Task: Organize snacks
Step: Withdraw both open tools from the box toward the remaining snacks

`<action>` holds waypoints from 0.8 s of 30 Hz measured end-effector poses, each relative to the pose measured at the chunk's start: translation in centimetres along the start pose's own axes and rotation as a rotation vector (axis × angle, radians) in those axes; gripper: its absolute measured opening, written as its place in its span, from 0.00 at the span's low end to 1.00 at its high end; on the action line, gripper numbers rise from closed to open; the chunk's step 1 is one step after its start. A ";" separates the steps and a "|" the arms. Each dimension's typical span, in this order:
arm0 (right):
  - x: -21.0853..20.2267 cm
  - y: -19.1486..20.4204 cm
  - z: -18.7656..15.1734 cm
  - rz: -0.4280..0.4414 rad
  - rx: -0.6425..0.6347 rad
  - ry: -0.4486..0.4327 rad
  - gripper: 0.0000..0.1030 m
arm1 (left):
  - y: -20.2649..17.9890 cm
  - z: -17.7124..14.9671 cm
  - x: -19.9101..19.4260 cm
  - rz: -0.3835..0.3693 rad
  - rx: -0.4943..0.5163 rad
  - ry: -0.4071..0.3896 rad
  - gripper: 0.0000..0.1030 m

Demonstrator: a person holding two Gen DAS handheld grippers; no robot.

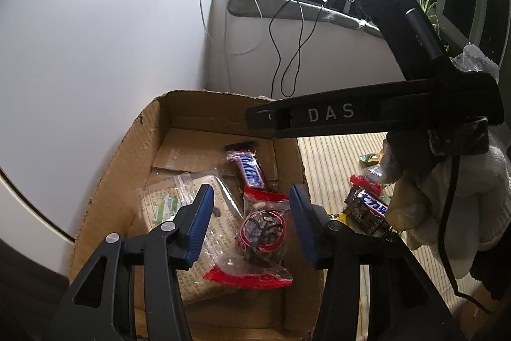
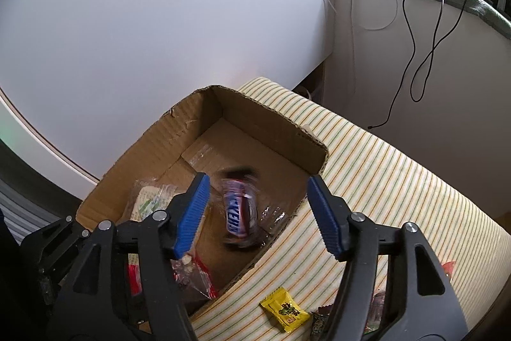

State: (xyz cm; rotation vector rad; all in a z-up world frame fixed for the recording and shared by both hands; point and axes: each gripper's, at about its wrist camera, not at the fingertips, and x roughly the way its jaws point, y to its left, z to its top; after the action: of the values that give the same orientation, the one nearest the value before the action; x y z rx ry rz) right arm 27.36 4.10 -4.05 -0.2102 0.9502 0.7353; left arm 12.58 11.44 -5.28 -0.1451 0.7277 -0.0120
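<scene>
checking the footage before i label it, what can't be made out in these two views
- Snickers bar: motion-blurred in the right wrist view, so whether it is falling or resting is unclear.
- Red-ended snack packet: mostly hidden behind the right hand-held gripper finger.
- Snacks outside the cardboard box: left wrist view, partly covered by the gloved hand.
- Yellow candy: print too small to read.

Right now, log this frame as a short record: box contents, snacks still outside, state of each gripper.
container: cardboard box on striped cloth
in box: Snickers bar, red-ended clear packet, flat printed bag
outside box: yellow candy packet and other wrapped snacks on the cloth
left gripper: open, above the red-ended packet, not pressing it
right gripper: open, nothing held, Snickers bar blurred below it
</scene>
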 end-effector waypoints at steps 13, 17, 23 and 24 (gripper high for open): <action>-2.4 -0.6 -0.9 -0.020 0.005 -0.027 0.65 | -0.7 0.1 -1.3 -0.003 0.006 -0.016 0.47; -3.5 -0.8 -1.4 -0.031 0.000 -0.038 0.65 | -1.2 0.0 -1.9 -0.006 0.008 -0.023 0.47; -5.7 -1.6 -2.5 -0.041 0.007 -0.059 0.65 | -2.4 -0.2 -2.7 -0.019 0.018 -0.030 0.47; -6.1 -1.8 -2.8 -0.044 0.008 -0.063 0.65 | -2.7 -0.3 -2.8 -0.022 0.021 -0.031 0.47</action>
State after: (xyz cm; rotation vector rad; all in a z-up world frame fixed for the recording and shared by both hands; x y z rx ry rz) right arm 24.45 -1.49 -1.05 -0.1990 0.8860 0.6941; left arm 10.41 8.92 -3.29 -0.1333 0.6944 -0.0377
